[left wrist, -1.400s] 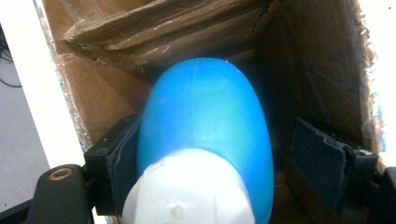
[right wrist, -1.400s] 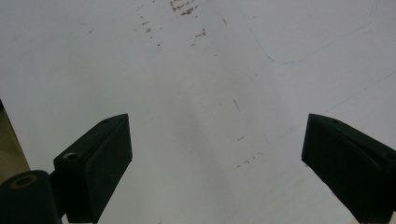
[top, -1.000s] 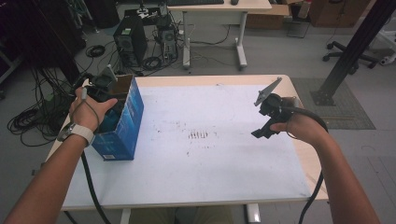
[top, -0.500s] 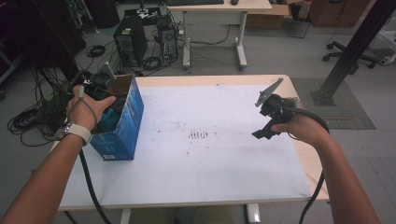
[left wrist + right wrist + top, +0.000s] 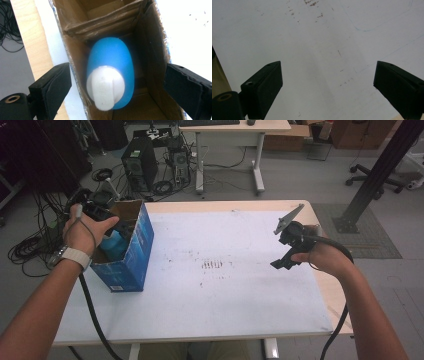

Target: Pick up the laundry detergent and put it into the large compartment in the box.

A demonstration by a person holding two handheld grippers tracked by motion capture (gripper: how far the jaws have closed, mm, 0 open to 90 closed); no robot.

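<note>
While the blue bottle stood inside the box, the left tool let it go.

Because its jaws had just been opening and now stood spread on both sides of the white cap, without touching it, the left tool hung over the open cardboard box at 9 o'clock of the tabletop. At 3 o'clock the right tool waited, also spread and empty, probably to leave room.
</note>
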